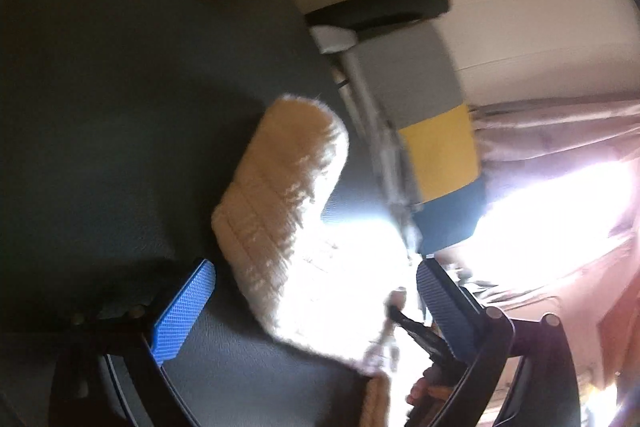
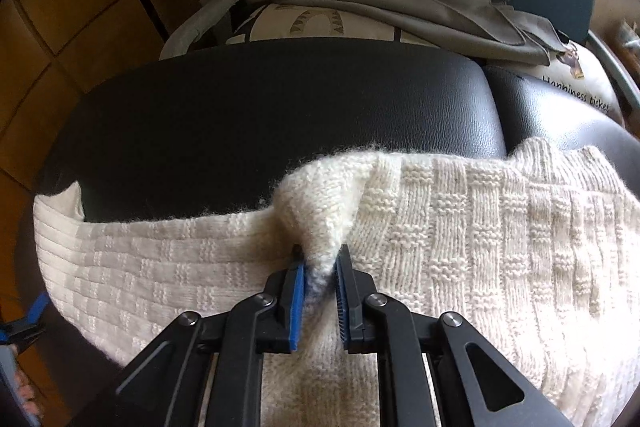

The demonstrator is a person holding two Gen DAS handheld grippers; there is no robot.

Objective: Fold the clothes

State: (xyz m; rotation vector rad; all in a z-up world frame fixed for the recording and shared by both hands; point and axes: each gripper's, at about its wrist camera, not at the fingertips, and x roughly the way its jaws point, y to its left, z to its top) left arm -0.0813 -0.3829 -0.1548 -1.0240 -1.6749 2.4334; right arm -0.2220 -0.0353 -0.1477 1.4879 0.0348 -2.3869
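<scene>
The right gripper (image 2: 322,273) is pinching a raised peak of the cream knitted sweater (image 2: 460,235), its blue pads (image 2: 298,301) drawn narrow on a tuft of the fabric's upper edge, while the rest of the garment is lying spread over the black leather seat (image 2: 280,107), running from about nine o'clock to three o'clock across the right wrist view. In the left wrist view the left gripper (image 1: 316,307) is standing with its fingers (image 1: 184,311) wide apart and holding nothing; a ribbed end of the sweater, likely a cuff or hem, is reaching up toward twelve o'clock between them without touching either pad, though blur and glare are hiding much of that view. Judging by this, the step in hand is making a fold, with the right side already gripping and the left side needing a matching hold. To do it well, the person should be closing the left fingers on the ribbed end through all its layers, then carrying both grips together at one height so the knit is not stretching or skewing. The wool looks loose and heavy, so a shallow pinch may be slipping free. Grey clothes (image 2: 400,11) and a printed cushion (image 2: 576,83) are lying beyond, at about one o'clock, well clear of the fold.
</scene>
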